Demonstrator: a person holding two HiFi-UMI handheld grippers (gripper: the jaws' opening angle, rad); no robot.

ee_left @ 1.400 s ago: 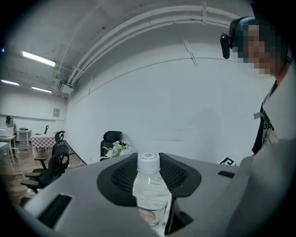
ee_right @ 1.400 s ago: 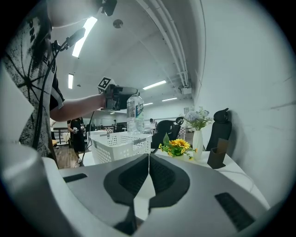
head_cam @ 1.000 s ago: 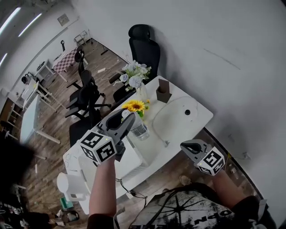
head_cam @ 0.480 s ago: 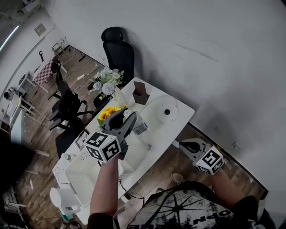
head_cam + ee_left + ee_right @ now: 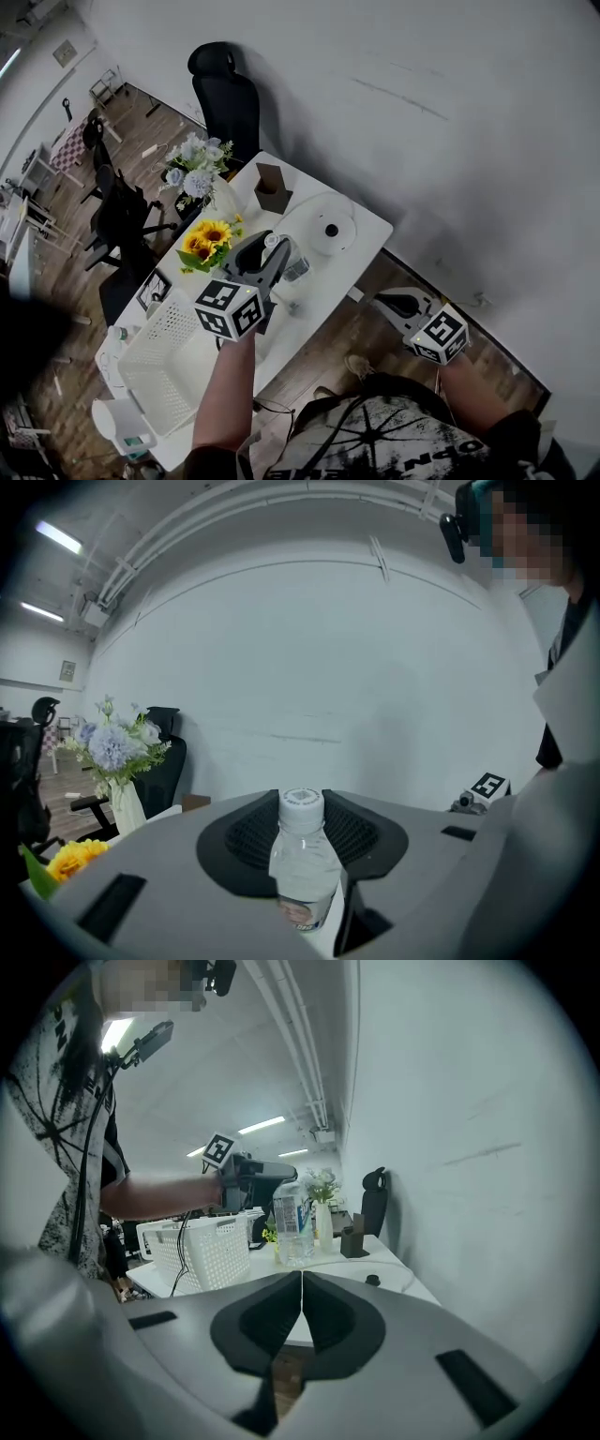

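Clamped on a clear water bottle, the jaws of the left gripper press its two sides just below the shoulder. The bottle stands upright with its white cap on top. Pressed together with nothing between them, the jaws of the right gripper hang off the near edge of the table, well apart from the bottle. From the head view we look steeply down on a white table set against a plain white wall, with wood flooring around it. The bottle sits near the middle of the table; from the right gripper view its base looks level with the tabletop, though we cannot tell whether it touches. Taking the bottle as the clock's centre, a bunch of sunflowers lies close by at 9 o'clock. A white vase of pale flowers stands at 11 o'clock. A small brown open-topped holder stands at 12 o'clock; what it contains is too small to tell. A round white disc carrying a small black knob lies at 2 o'clock. A white mesh basket sits at 7 o'clock, open side up, its mesh floor showing. Beyond the vase, a black office chair stands by the wall.
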